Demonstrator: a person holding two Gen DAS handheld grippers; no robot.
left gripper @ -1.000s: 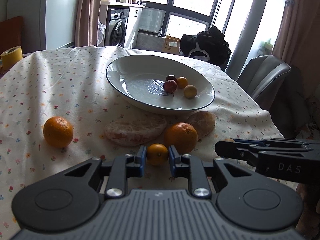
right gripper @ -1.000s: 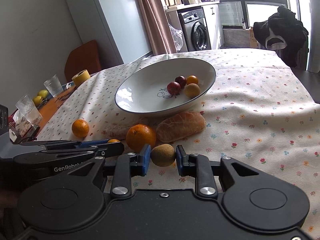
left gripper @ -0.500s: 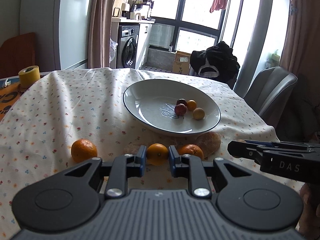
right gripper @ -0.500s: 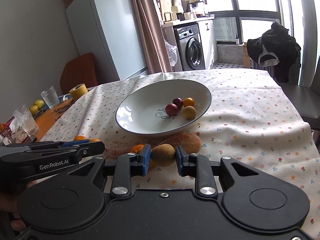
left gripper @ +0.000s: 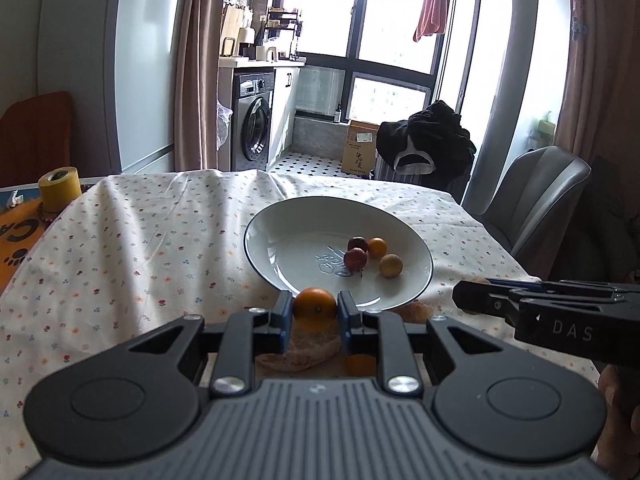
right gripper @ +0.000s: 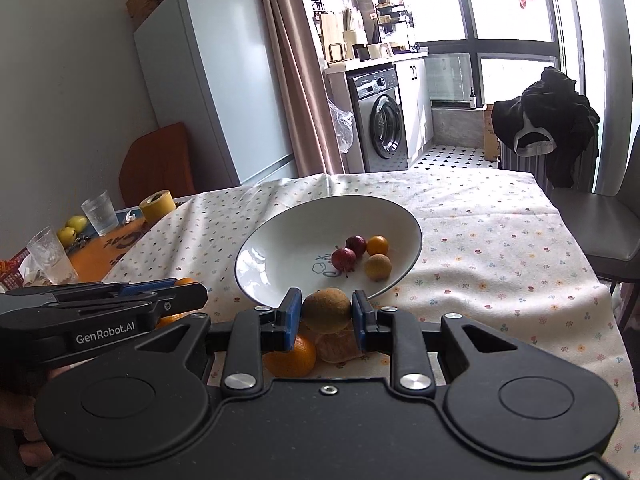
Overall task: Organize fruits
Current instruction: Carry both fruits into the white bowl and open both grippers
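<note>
My left gripper [left gripper: 314, 307] is shut on a small orange [left gripper: 314, 305], held above the table just short of the near rim of the white plate [left gripper: 288, 258]. My right gripper [right gripper: 326, 312] is shut on a brown round fruit [right gripper: 327, 310], also near the plate [right gripper: 280, 256] rim. In the plate lie two dark red fruits [left gripper: 355, 258], a small orange fruit [left gripper: 377, 247] and a tan fruit [left gripper: 391, 265]. Below the grippers on the cloth lie a larger orange [right gripper: 290, 356] and peeled citrus pieces [right gripper: 336, 346].
A floral tablecloth [left gripper: 140, 248] covers the table. A yellow tape roll [left gripper: 59, 189] sits at the far left; glasses [right gripper: 100, 212] and yellow-green fruits [right gripper: 76, 223] stand on the orange mat. A grey chair [left gripper: 532, 200] stands at the right, with dark clothing [left gripper: 424, 144] beyond the table.
Both grippers have risen and tilted up, carrying their fruits; the plate now sits lower and farther in view. The loose oranges and peeled pieces have slipped under the grippers.
</note>
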